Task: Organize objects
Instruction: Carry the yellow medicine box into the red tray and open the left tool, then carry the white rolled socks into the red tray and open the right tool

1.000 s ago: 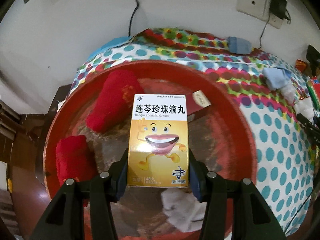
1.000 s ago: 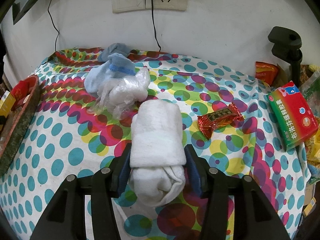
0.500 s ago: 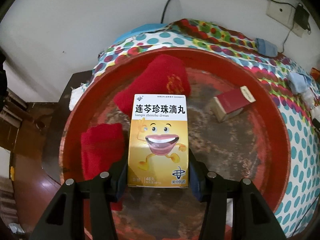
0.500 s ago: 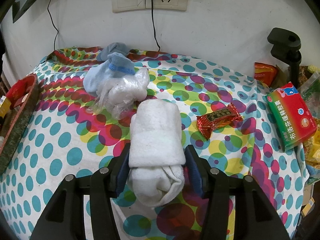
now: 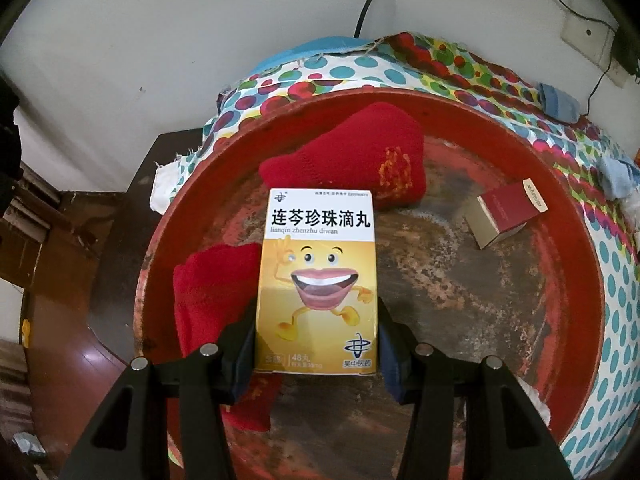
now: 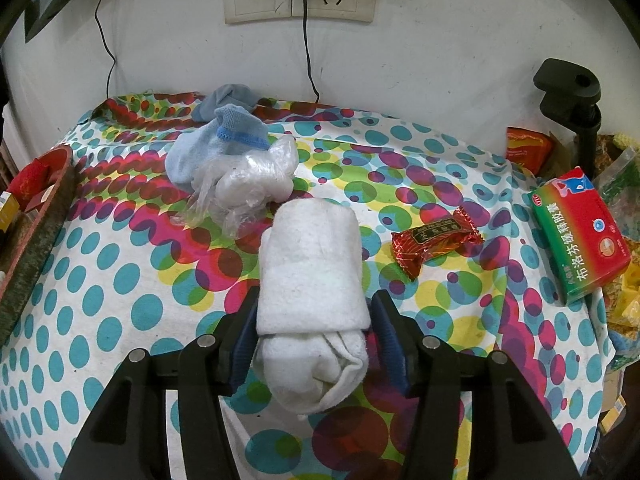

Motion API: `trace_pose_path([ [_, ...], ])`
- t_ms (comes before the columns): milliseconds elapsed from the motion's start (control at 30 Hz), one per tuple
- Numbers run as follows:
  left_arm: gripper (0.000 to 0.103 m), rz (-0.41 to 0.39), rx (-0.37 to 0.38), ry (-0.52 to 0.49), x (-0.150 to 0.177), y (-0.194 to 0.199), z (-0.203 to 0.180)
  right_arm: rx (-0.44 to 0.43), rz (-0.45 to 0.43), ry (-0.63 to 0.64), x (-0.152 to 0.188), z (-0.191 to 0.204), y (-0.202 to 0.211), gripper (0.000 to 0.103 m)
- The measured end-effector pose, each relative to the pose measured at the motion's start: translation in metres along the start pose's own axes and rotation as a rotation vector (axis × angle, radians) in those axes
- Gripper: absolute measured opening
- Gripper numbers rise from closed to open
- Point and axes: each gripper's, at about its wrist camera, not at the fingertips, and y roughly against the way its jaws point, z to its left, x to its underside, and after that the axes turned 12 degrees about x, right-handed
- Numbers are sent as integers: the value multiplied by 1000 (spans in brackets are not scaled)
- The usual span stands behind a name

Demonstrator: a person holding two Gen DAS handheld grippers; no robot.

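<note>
Yellow medicine box (image 5: 316, 280) bears a grinning cartoon mouth.

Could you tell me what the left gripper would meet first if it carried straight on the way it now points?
Most likely the worn floor of the red tray: the left gripper, holding the yellow medicine box, points down into it. The box's far end would touch first; depth is unclear.

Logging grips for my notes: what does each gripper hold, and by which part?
Left gripper holds the yellow box by the side edges of its near end. Right gripper has the white towel roll between its jaws near its near end; a gap shows on one side.
</note>
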Motion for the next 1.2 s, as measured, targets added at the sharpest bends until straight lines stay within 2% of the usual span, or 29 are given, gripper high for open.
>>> trace_pose_path([
  [467, 53, 2, 25, -37, 3, 9, -6, 7, -2, 9, -1, -1, 0, 53],
  [833, 53, -18, 39, -145, 15, 29, -27, 16, -5, 20, -1, -1, 0, 54],
  [1033, 53, -54, 75, -184, 24, 43, -40, 21, -7, 26, -1, -2, 0, 54],
  [1133, 53, -69, 46, -208, 30, 51, -47, 22, -8, 28, -1, -2, 0, 54],
  [1200, 53, -84, 59, -202, 35, 56, -47, 23, -8, 28, -1, -2, 0, 54],
])
